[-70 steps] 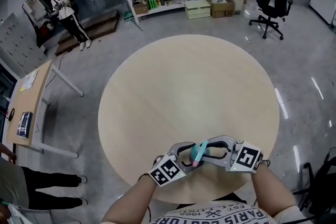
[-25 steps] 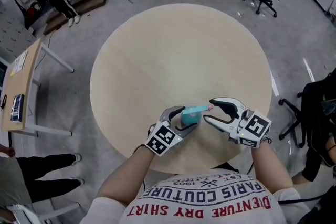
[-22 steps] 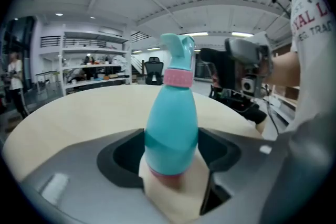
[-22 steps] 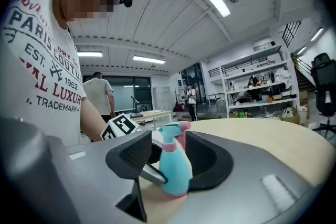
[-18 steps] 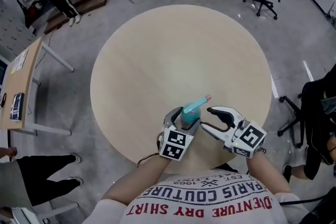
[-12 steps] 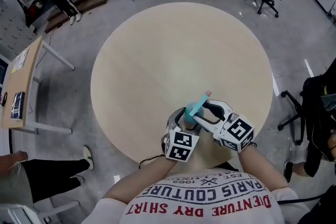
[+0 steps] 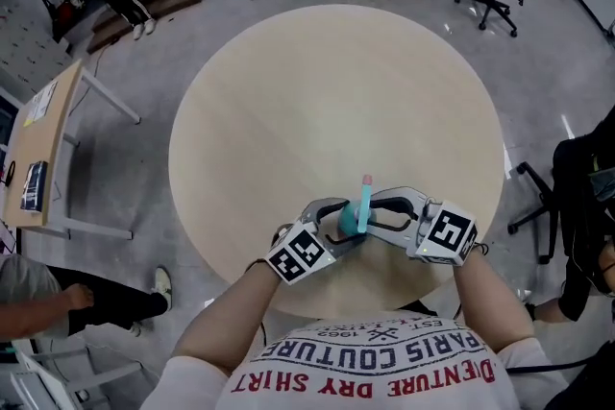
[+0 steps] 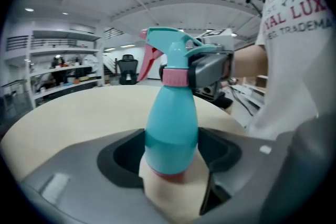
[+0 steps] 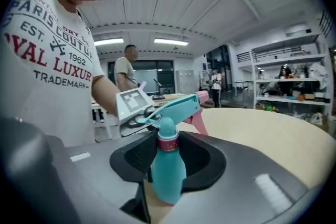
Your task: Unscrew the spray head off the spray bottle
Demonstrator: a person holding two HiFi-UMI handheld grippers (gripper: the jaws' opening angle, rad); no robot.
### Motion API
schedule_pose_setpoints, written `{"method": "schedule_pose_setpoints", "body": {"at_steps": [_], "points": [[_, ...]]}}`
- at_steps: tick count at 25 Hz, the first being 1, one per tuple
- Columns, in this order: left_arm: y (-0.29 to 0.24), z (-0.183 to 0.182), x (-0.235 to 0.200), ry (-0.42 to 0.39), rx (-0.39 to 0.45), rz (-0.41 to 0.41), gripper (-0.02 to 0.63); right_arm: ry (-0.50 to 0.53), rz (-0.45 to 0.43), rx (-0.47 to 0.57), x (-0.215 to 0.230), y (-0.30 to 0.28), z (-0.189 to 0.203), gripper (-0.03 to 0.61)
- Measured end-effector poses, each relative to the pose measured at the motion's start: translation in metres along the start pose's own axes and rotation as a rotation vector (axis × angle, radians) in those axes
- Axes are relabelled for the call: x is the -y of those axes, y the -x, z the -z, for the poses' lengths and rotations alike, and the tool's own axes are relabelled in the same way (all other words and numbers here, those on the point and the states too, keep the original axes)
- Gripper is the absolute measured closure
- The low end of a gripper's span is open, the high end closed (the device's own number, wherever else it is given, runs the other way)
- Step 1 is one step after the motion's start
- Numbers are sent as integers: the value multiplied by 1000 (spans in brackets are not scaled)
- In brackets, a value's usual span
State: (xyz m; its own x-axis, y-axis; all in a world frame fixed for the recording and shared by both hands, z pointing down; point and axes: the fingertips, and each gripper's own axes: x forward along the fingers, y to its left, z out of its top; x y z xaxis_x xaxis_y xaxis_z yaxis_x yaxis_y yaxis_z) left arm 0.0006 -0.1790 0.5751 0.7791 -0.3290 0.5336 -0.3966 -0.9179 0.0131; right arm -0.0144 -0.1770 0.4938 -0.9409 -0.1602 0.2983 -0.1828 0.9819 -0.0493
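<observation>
- Right claw (image 7: 373,218) has swung in from beside the bottle, jaws closing; it now pinches the pink collar (image 9: 168,143) under the spray head (image 7: 364,199).
- Left claw (image 7: 336,218) clamps the spray bottle (image 8: 170,134) low on its body (standing on the table (image 7: 336,91), near my edge).
- Bottle axis is upright, so the twist goes about it.

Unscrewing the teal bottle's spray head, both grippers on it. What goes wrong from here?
1. The left gripper clamps the teal plastic spray bottle low on its rounded body; it may spin or tip under the twist.
2. The right gripper, jaws just closing onto the pink screw collar, may slip or snag the pink trigger above.
</observation>
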Motion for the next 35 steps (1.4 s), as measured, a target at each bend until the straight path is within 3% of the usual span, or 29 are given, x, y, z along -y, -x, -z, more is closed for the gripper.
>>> {"method": "schedule_pose_setpoints", "body": {"at_steps": [3, 6, 8, 10, 11, 16, 18, 21, 24, 26, 32, 35], "points": [[7, 2, 5, -71, -23, 140, 302, -1, -87, -11, -8, -4, -3, 446], [8, 2, 4, -46, -24, 145, 302, -21, -58, 9, -6, -6, -4, 446], [6, -1, 1, 1, -9, 92, 302, -44, 11, 39, -2, -2, -7, 439], [3, -6, -3, 59, -1, 1, 302, -72, 93, 78, 1, 4, -12, 324], [2, -8, -6, 94, 1, -57, 302, -77, 137, 89, 2, 7, -14, 322], [-4, -9, -16, 262, -10, -334, 302, -68, 341, 92, 13, 9, -10, 368], [-5, -13, -16, 296, -24, -395, 302, -76, 380, 82, 20, 7, -11, 371], [-9, -15, -15, 305, -35, -417, 304, -54, 415, 45, 28, 5, -8, 440], [-12, -13, -13, 291, -34, -375, 304, -36, 391, 30, 27, 5, -5, 445], [-12, -14, -11, 244, -22, -304, 304, -46, 328, 31, 25, 6, -5, 445], [-2, -6, 11, -36, -7, 101, 304, -13, -16, 6, -3, 6, -4, 446], [1, -2, 14, -69, -22, 177, 304, 4, -65, -10, -10, 2, -4, 446]]}}
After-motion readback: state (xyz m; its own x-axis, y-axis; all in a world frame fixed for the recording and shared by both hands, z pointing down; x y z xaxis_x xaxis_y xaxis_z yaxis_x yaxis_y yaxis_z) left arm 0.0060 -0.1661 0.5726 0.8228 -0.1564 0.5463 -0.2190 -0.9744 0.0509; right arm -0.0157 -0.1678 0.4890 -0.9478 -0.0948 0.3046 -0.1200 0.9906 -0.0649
